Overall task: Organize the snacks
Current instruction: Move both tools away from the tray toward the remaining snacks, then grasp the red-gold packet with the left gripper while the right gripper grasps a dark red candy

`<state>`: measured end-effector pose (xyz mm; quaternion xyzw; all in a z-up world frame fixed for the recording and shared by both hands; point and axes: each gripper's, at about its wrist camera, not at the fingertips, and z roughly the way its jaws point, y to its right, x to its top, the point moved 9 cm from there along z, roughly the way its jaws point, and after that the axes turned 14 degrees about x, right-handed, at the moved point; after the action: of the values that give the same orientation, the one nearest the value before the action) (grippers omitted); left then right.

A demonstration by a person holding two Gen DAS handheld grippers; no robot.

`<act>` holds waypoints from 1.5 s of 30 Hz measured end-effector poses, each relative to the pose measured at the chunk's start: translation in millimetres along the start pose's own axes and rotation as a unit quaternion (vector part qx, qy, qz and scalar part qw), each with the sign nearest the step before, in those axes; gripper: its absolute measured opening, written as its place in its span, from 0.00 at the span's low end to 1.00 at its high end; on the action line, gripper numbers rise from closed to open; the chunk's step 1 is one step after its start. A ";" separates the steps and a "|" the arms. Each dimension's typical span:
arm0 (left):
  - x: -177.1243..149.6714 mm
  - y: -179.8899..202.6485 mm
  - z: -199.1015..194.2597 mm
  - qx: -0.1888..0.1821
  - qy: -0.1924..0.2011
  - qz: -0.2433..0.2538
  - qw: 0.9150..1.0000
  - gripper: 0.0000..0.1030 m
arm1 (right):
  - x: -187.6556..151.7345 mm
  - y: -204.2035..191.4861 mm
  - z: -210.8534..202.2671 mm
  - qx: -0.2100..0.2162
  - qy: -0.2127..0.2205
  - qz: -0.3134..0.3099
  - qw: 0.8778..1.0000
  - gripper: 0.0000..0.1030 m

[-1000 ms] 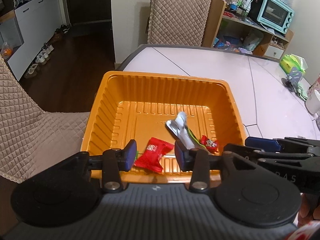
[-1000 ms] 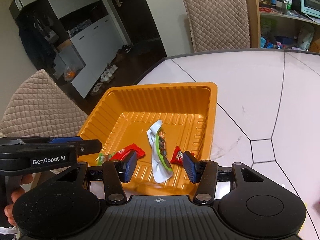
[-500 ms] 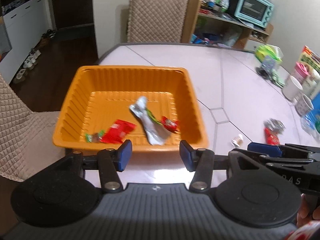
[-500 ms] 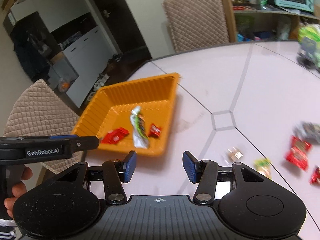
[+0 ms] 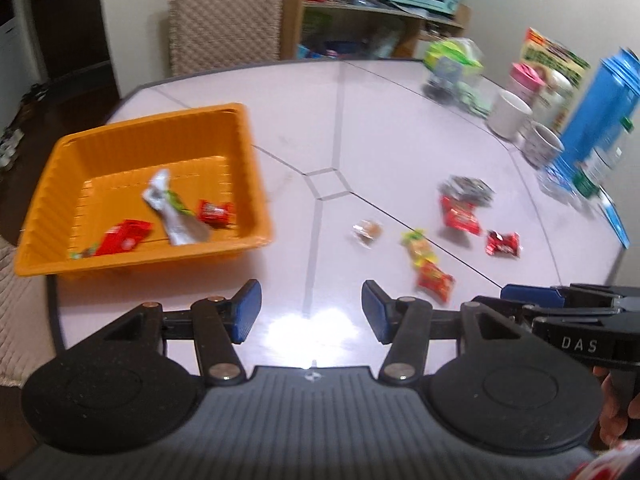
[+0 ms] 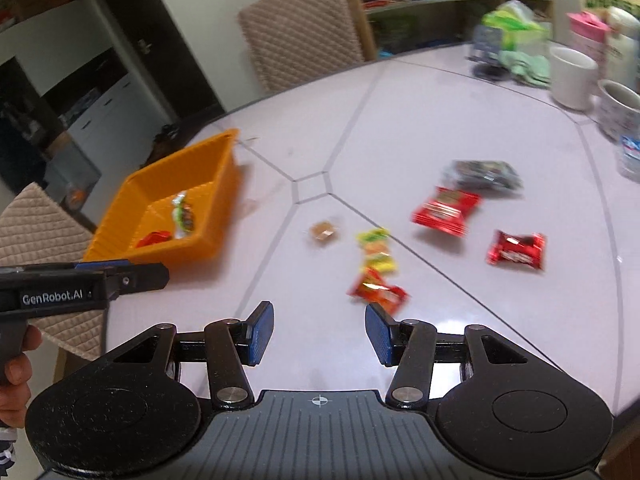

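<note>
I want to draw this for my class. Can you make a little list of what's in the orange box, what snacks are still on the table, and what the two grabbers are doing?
box: orange tray at the table's left edge
in the box: silver-green wrapper, two red packets
still on table: clear-wrapped candy, yellow packet, red-orange packet, red pouch, small red candy, dark bag
left gripper: open, holds nothing
right gripper: open, holds nothing, nearest the red-orange packet
</note>
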<state>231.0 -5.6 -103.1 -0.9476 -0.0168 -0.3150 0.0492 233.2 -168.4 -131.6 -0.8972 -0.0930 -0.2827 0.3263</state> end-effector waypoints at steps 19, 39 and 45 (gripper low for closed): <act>-20.4 108.8 18.9 -0.064 0.006 0.102 0.993 0.51 | -19.4 73.3 -48.3 -0.053 0.023 0.065 0.996 0.50; -12.8 152.2 83.9 -0.077 0.002 0.138 0.987 0.50 | -19.7 113.2 -44.2 -0.073 0.014 0.100 0.992 0.50; -15.6 154.9 101.2 -0.071 -0.010 0.137 0.988 0.49 | -20.4 120.3 -40.9 -0.074 0.009 0.109 0.991 0.50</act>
<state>288.5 -149.1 -205.9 -0.9453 0.1353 -0.2959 0.0241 240.4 -286.8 -181.7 -0.9211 0.0297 -0.2596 0.2885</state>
